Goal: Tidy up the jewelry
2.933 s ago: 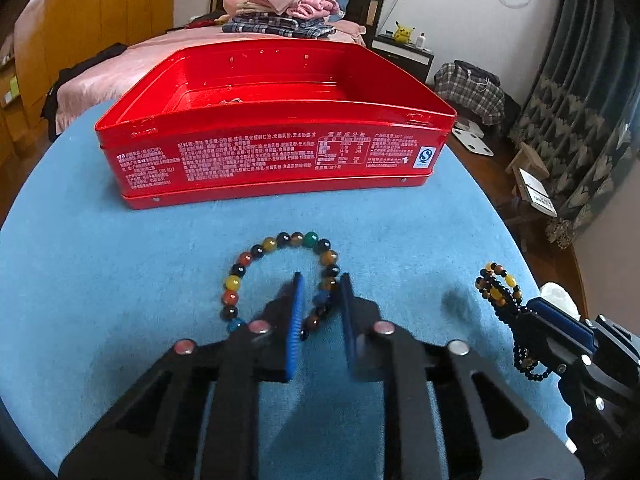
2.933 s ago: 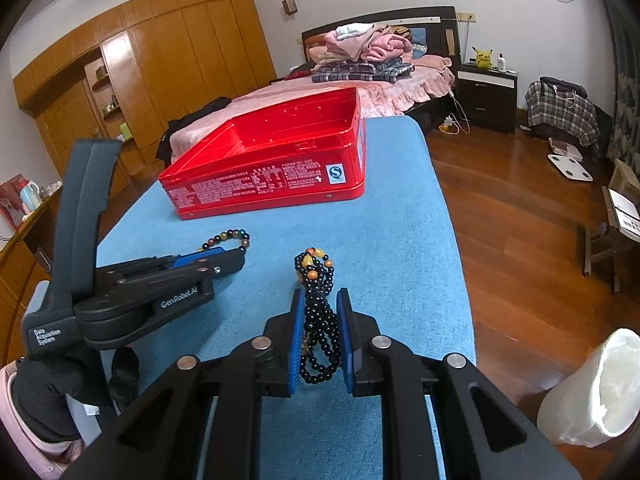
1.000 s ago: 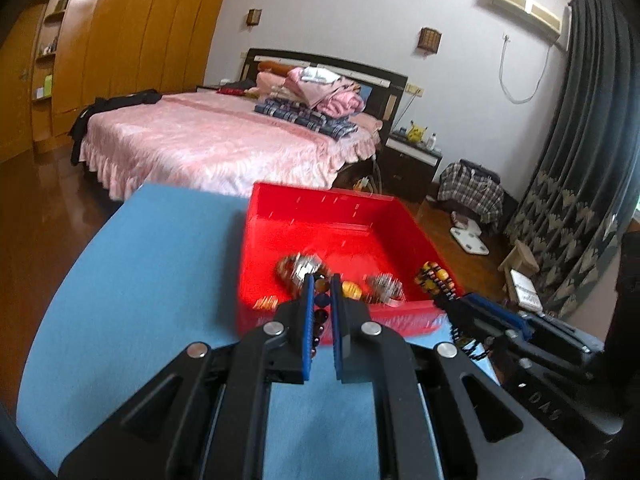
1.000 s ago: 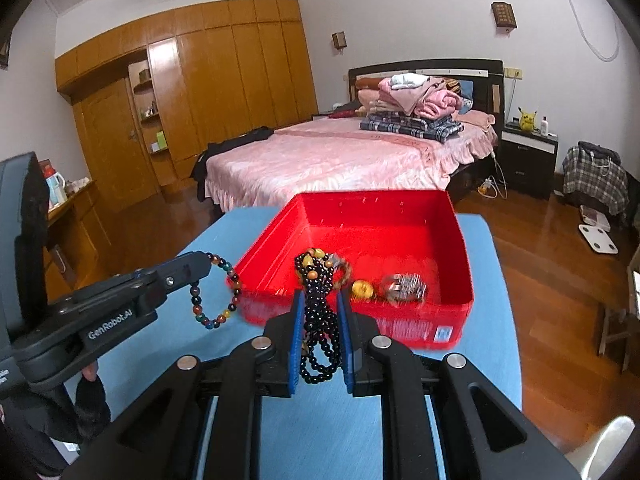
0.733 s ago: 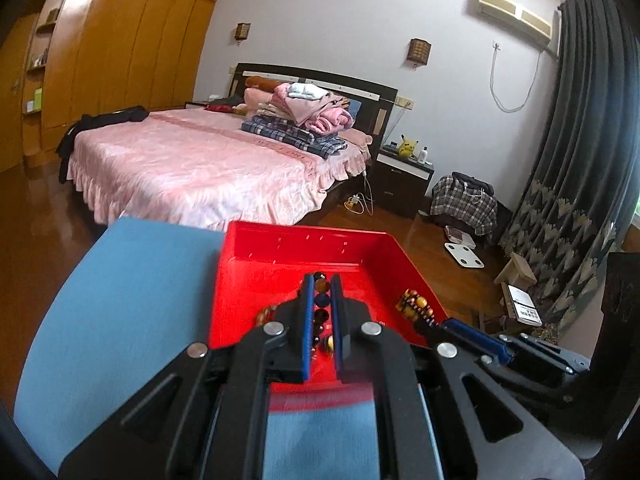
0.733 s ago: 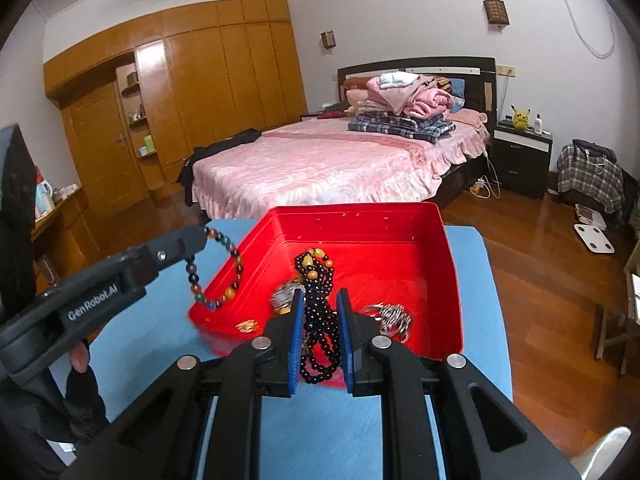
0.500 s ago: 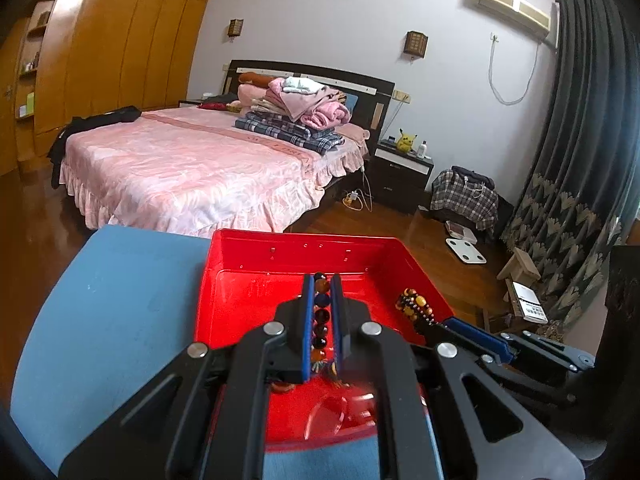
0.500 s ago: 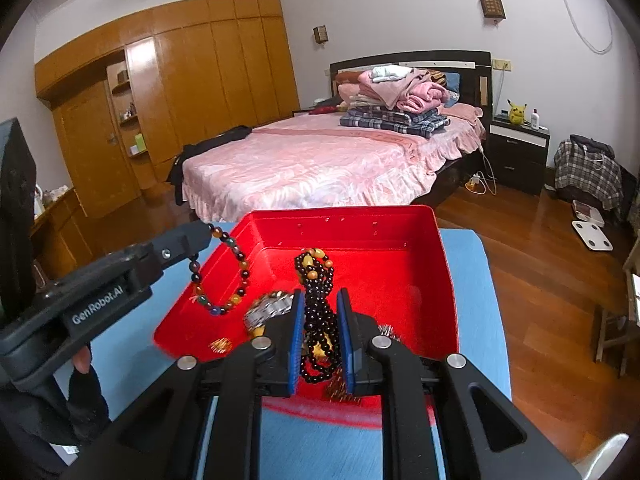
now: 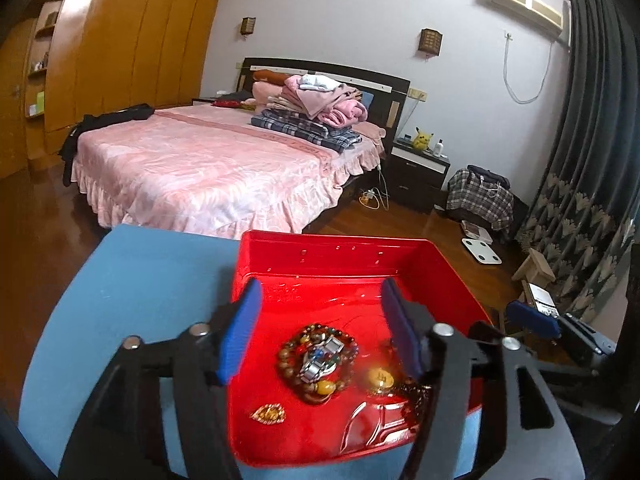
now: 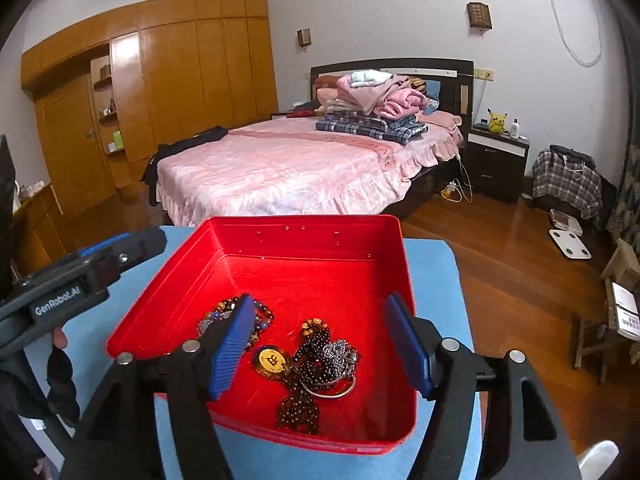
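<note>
With jaws just opened, each hand-held gripper point(image 9: 320, 334) point(image 10: 322, 344) hangs empty.

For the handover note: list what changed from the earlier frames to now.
Both grippers carried bead strings from the blue table over the red tin and their jaws have just been opening: the multicolour bracelet and black bead necklace now lie inside. The tin stayed put.

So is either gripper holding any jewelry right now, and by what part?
Nothing is held. Both the left gripper and right gripper are open over the red tin.
</note>
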